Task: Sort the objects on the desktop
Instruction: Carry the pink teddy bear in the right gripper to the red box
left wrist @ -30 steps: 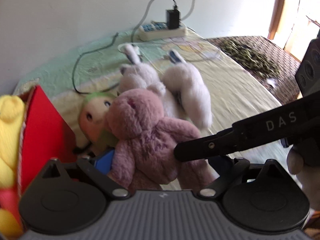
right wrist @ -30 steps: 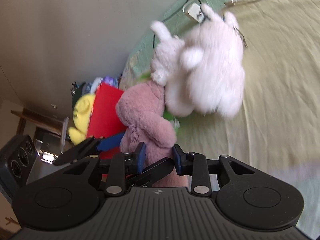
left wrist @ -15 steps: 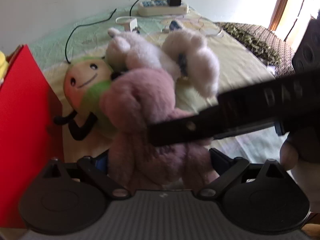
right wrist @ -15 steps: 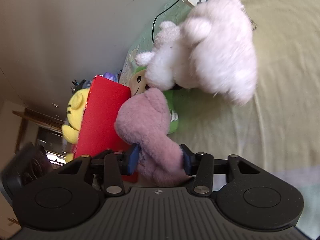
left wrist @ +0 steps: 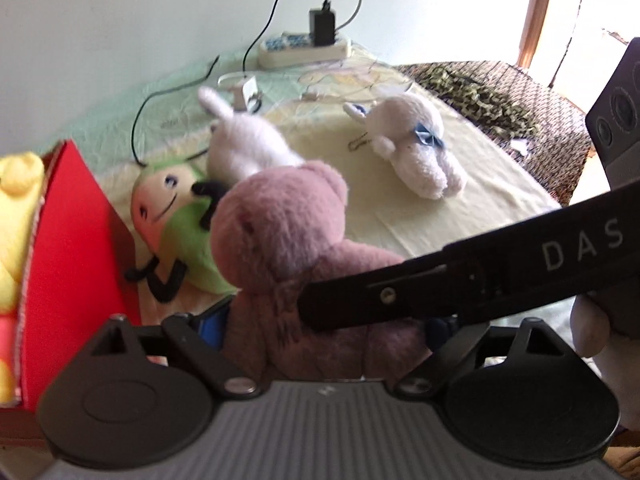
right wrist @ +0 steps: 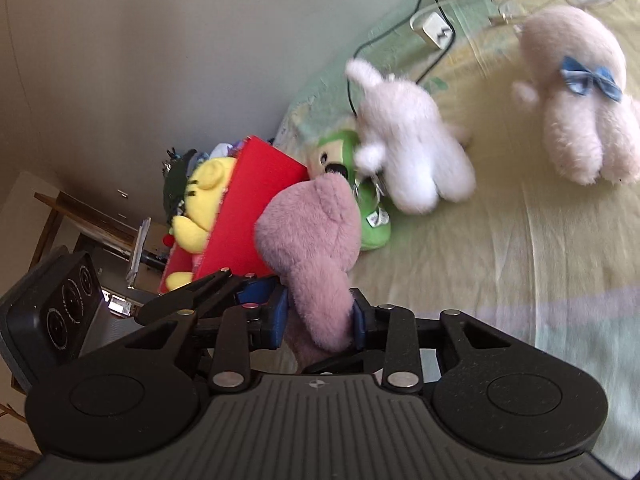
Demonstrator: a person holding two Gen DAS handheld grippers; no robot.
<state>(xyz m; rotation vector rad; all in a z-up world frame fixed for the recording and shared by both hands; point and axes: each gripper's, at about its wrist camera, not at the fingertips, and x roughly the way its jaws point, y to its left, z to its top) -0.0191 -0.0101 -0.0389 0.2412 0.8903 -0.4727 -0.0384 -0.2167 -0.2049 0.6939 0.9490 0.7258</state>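
A pink plush bear [left wrist: 280,232] hangs just above the bed, gripped by both tools. My left gripper [left wrist: 324,326] is shut on its body, blue pads wide apart on either side. My right gripper [right wrist: 319,316] is shut on a narrower part of the bear [right wrist: 312,240]; its black finger [left wrist: 400,292] crosses the left wrist view. Left of the bear stands a red box [left wrist: 68,248] holding a yellow plush [left wrist: 16,216]. On the sheet lie a green doll [left wrist: 176,216], a white rabbit [left wrist: 248,144] and a white plush with a blue bow [left wrist: 416,152].
A power strip [left wrist: 304,46] with a black adapter sits by the wall, and cables run to a white charger [left wrist: 248,90]. A wicker surface [left wrist: 500,96] borders the bed on the right. A finger [left wrist: 588,324] grips the right tool. Open yellow sheet [right wrist: 500,260] lies right of the toys.
My right gripper has come around the pink bear and closed on it. The bear sits higher over the green doll. The two white plushes, bunched together before, now lie apart.
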